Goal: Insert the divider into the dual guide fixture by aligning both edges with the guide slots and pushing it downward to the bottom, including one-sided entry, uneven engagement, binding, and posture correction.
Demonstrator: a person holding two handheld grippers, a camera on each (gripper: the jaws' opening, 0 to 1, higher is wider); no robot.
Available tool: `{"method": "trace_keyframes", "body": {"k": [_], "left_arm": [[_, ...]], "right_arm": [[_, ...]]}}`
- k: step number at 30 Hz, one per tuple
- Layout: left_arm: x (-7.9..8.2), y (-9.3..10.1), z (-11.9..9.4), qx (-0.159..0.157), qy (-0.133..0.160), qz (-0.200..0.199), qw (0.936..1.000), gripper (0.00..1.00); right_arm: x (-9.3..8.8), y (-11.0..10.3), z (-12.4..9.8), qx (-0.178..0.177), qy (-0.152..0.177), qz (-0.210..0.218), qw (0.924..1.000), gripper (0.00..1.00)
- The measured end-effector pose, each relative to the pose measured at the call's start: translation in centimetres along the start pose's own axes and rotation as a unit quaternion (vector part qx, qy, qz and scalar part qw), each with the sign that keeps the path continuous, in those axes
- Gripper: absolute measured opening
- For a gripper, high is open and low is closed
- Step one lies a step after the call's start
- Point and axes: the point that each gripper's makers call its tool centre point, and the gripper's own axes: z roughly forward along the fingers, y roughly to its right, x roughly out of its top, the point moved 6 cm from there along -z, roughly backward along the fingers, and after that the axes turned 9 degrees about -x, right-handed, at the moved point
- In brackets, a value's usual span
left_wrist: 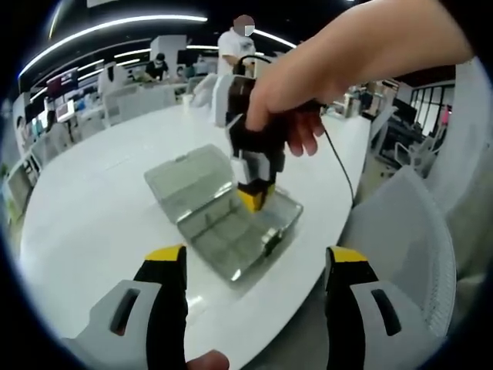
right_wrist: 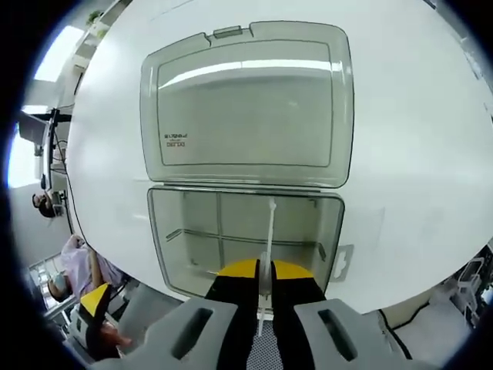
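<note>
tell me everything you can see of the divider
The divider is a thin, white, plastic-looking strip seen edge-on in the right gripper view. The right gripper is shut on its lower end, and it reaches away from the jaws over the open base of the clear grey box, across the compartment walls inside. Whether its edges sit in any slots cannot be told. The box lies on the white table.

Organizer box [right_wrist: 246, 231] lies open, lid [right_wrist: 246, 104] flat behind it. Access from above blocked mid-box by right gripper [left_wrist: 254, 196] pinching divider [right_wrist: 270, 231]. Bare table [left_wrist: 100, 200] beside the box.
</note>
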Motion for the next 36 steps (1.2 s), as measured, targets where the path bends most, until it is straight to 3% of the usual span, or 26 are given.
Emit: {"method": "trace_keyframes", "body": {"k": [8, 13, 16, 36], "left_arm": [[0.0, 0.0, 0.1, 0.000, 0.000, 0.000, 1.0000, 0.72], [0.2, 0.0, 0.1, 0.000, 0.002, 0.001, 1.0000, 0.72], [0.1, 0.0, 0.2, -0.001, 0.001, 0.000, 1.0000, 0.72], [0.1, 0.1, 0.2, 0.001, 0.002, -0.001, 1.0000, 0.72]], "right_arm": [[-1.0, 0.0, -0.7, 0.003, -0.002, -0.003, 1.0000, 0.00], [0.1, 0.1, -0.4, 0.005, -0.001, -0.005, 1.0000, 0.00], [-0.6, 0.2, -0.6, -0.003, 0.001, -0.012, 0.9999, 0.00], [0.5, 0.4, 0.3, 0.005, 0.002, -0.002, 1.0000, 0.00]]}}
